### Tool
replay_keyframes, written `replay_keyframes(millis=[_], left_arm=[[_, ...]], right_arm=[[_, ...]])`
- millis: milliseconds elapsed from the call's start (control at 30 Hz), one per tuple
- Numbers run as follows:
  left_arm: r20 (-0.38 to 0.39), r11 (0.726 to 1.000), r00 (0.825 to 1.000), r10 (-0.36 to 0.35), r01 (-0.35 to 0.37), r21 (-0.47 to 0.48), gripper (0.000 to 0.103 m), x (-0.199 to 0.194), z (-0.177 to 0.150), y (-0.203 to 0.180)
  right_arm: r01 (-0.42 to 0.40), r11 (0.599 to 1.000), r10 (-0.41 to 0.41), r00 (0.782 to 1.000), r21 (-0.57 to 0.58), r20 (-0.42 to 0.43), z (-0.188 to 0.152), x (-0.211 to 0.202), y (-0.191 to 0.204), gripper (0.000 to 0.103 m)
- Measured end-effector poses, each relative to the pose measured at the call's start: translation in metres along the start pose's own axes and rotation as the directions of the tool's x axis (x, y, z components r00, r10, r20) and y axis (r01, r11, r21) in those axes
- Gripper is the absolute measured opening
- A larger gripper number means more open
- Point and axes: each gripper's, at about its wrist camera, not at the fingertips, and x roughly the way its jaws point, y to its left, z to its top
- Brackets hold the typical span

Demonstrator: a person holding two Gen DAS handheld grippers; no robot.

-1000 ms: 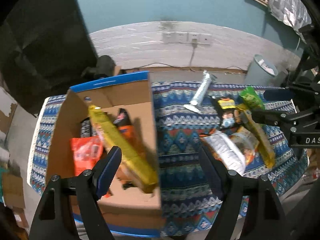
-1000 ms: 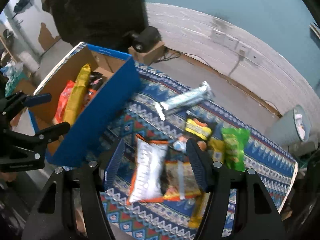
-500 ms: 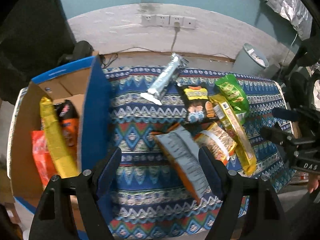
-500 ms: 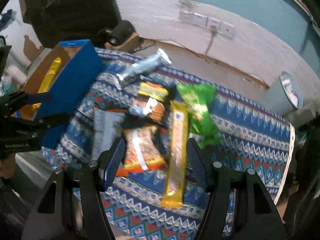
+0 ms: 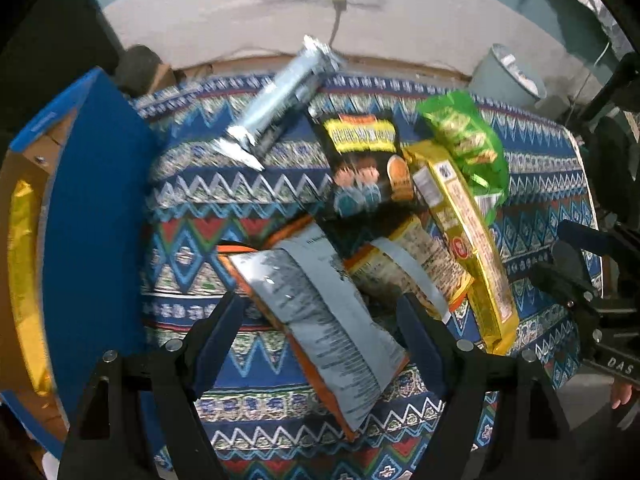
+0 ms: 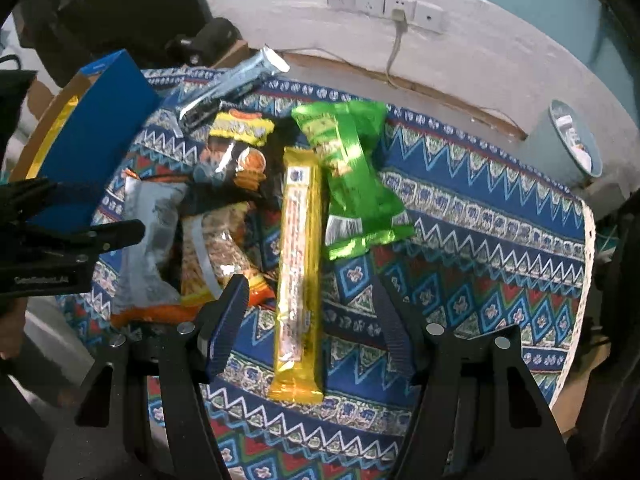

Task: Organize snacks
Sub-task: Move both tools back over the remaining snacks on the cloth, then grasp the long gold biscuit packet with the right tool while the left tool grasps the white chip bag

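- The snacks lie in a loose heap on the table (image 5: pixel 192 216), which is covered with a blue patterned cloth; the blue box (image 5: pixel 96 216) serves as landmark and stands at the heap's left.
- Just beside the box lies the grey-and-orange chip bag (image 5: pixel 320 316), with a clear orange-trimmed packet (image 5: pixel 412 268) touching its far side from the box.
- Beyond those, away from the box, lies the long yellow bar (image 6: pixel 298 264), then the green pack (image 6: pixel 352 176), partly overlapping the bar's upper end.
- A black snack bag (image 5: pixel 368 164) sits above the clear packet, and a silver tube pack (image 5: pixel 276 104) lies near the box's far corner.
- Inside the box a yellow pack (image 5: pixel 24 280) shows.
- The left claw (image 5: pixel 320 336) hangs over the chip bag with its fingers spread wide, pinching nothing.
- The right claw (image 6: pixel 308 320) hangs over the lower part of the yellow bar, fingers spread on either side and apart from it.
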Motion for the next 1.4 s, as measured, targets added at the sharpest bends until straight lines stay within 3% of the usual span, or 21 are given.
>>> replay_keyframes(millis=[433, 833, 1067, 1133, 1267, 1400], left_arm=[[-0.086, 0.988, 0.989, 0.119, -0.109, 0.107, 0.083, 0.032, -0.016, 0.002], [-0.11, 0.988, 0.987, 0.118, -0.106, 0.114, 0.087, 0.042, -0.019, 0.017], [-0.107, 0.986, 0.988, 0.107, -0.092, 0.136, 0.087, 0.067, -0.025, 0.001], [-0.096, 0.984, 0.99, 0.108, -0.092, 0.153, 0.087, 0.069, -0.028, -0.001], [-0.065, 0.985, 0.992, 0.108, -0.098, 0.144, 0.075, 0.066, -0.033, 0.002], [-0.041, 0.983, 0.993, 0.11, -0.103, 0.152, 0.074, 0.066, -0.032, 0.003]], right_arm=[[-0.009, 1.0, 0.008, 0.999, -0.015, -0.031, 0.002, 0.016, 0.003, 0.065], [0.022, 1.0, -0.022, 0.998, -0.017, -0.051, 0.006, 0.057, 0.004, 0.065], [0.021, 1.0, -0.022, 0.996, -0.018, -0.088, 0.002, 0.085, 0.004, 0.033], [0.042, 0.998, -0.045, 0.996, -0.041, -0.082, -0.003, 0.085, 0.007, 0.032], [0.047, 0.997, -0.052, 0.996, -0.056, -0.077, -0.009, 0.084, 0.01, 0.036], [0.059, 0.996, -0.061, 0.998, -0.064, -0.028, -0.011, 0.085, 0.013, 0.037]])
